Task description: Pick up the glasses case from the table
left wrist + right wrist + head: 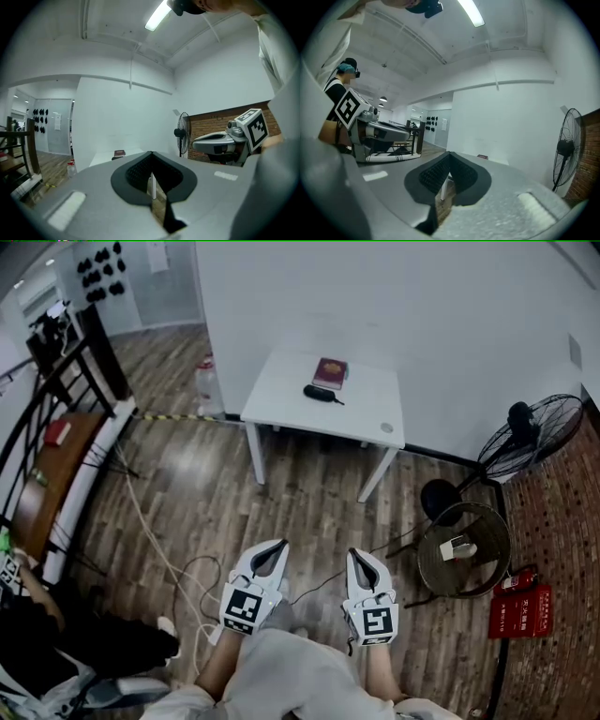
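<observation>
A black oblong glasses case [319, 392] lies on the small white table [375, 413] against the far wall, just in front of a maroon book [330, 372]. Both grippers are held low in front of the person, well short of the table and above the wooden floor. My left gripper [277, 549] is shut with nothing in it, and so is my right gripper [357, 556]. In the left gripper view its jaws [151, 154] meet at the tips, with the table [101, 159] small and far beyond. The right gripper view shows its jaws [449, 154] closed and empty too.
A standing fan [530, 432] is right of the table. Below it stand a round wire basket stool [464, 549] and a red fire-extinguisher box [520, 610]. A plastic bottle [204, 381] stands left of the table. Cables [155, 540] trail across the floor. Railing and bench [56, 456] line the left.
</observation>
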Action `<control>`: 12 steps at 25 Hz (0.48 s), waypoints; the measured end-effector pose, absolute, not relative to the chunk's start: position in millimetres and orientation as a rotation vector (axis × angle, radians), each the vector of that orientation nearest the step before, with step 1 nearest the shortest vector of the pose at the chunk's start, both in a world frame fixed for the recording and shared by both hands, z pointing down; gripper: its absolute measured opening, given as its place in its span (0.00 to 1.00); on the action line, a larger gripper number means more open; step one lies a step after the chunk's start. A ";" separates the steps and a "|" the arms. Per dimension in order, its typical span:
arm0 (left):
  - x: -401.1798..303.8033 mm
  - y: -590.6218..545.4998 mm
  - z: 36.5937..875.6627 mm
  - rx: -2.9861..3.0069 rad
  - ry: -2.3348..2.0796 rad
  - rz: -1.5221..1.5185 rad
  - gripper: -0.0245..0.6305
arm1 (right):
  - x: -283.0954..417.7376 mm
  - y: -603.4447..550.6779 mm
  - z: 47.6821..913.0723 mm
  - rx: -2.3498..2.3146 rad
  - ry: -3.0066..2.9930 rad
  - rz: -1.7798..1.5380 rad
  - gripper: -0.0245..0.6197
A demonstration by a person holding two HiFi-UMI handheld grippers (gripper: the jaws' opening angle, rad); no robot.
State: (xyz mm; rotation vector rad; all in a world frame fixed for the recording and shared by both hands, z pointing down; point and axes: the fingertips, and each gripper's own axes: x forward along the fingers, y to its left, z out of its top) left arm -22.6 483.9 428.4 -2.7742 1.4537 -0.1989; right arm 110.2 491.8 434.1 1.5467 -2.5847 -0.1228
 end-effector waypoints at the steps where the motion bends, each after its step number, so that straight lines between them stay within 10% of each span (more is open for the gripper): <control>1: -22.9 476.1 428.9 -2.773 1.451 -0.199 0.06 | 109.8 484.2 434.4 1.549 -2.584 -0.126 0.05; 12: -36.9 373.1 426.0 -2.795 1.402 -0.195 0.06 | 91.6 383.8 440.4 1.561 -2.551 -0.090 0.05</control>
